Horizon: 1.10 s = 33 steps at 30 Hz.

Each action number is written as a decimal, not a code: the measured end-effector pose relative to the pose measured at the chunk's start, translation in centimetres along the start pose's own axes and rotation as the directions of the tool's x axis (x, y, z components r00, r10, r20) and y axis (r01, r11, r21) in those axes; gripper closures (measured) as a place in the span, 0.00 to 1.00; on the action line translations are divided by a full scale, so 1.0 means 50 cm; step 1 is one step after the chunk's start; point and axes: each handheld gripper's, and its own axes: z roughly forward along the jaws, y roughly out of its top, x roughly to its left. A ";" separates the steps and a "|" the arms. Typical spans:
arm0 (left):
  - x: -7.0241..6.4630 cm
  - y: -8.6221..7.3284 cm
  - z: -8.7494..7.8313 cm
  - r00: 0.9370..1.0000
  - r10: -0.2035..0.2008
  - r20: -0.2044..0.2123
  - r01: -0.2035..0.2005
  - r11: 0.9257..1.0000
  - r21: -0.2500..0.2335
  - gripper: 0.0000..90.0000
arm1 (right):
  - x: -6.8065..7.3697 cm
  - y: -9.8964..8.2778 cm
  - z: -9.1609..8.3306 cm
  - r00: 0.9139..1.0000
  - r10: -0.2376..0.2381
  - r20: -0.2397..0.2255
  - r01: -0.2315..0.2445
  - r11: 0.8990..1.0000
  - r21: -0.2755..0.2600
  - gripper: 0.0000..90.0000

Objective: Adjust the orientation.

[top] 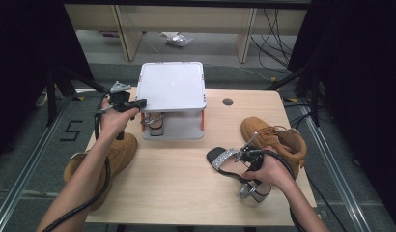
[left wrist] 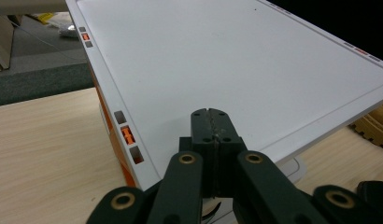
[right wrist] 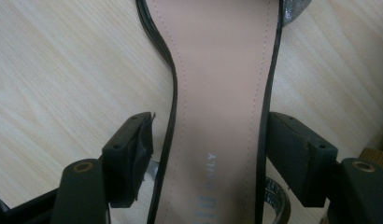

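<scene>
One heeled sandal [right wrist: 217, 93], insole print half hidden, unreadable

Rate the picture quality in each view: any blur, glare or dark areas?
High view: even light on the table, black surroundings at both sides, slightly soft. Left gripper view: the white shelf top is bright but not blown out, and the left gripper is sharp. Right gripper view: the sandal's insole is dim and soft, its print barely readable.
</scene>
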 end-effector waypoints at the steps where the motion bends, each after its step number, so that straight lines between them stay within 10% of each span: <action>1: 0.000 0.000 0.000 1.000 0.001 0.000 -0.001 1.000 0.001 1.00 | -0.002 0.002 0.002 1.000 -0.002 0.000 0.002 1.000 0.009 0.38; 24: -0.001 0.001 0.001 1.000 0.002 0.000 -0.002 1.000 0.003 1.00 | -0.008 0.037 0.043 0.999 -0.035 -0.023 0.038 0.987 0.159 0.43; 33: -0.001 0.002 0.001 1.000 -0.001 0.003 0.001 1.000 0.004 1.00 | 0.001 0.040 0.041 0.997 0.080 0.002 -0.079 0.979 0.187 0.46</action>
